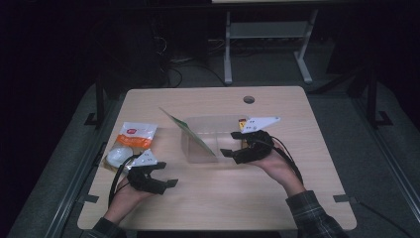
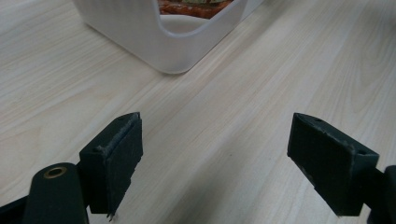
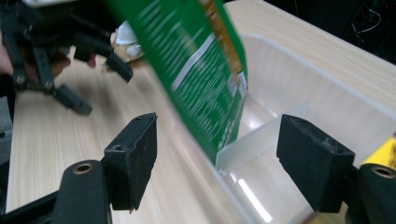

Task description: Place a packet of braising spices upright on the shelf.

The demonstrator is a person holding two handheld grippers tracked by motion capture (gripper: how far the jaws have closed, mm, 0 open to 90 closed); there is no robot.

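Observation:
A clear plastic bin [image 1: 213, 126] stands in the middle of the wooden table [image 1: 297, 198]. A green packet [image 1: 187, 133] leans tilted in the bin's left end, its top sticking out over the rim. My right gripper [image 1: 228, 144] is at the bin's front right, open, jaws pointing left along the bin. In the right gripper view the green packet [image 3: 201, 70] rises beyond the open right gripper [image 3: 217, 158], untouched by the pads, over the bin [image 3: 303, 84]. My left gripper [image 1: 168, 173] rests low at the front left, open and holding nothing [image 2: 215, 154], facing the bin's corner [image 2: 154, 42].
An orange and white packet [image 1: 136, 136] and a white round bag [image 1: 118, 156] lie at the table's left edge behind the left hand. A yellow and red packet [image 1: 242, 124] sits at the bin's right end. A cable hole [image 1: 248, 99] is near the far edge.

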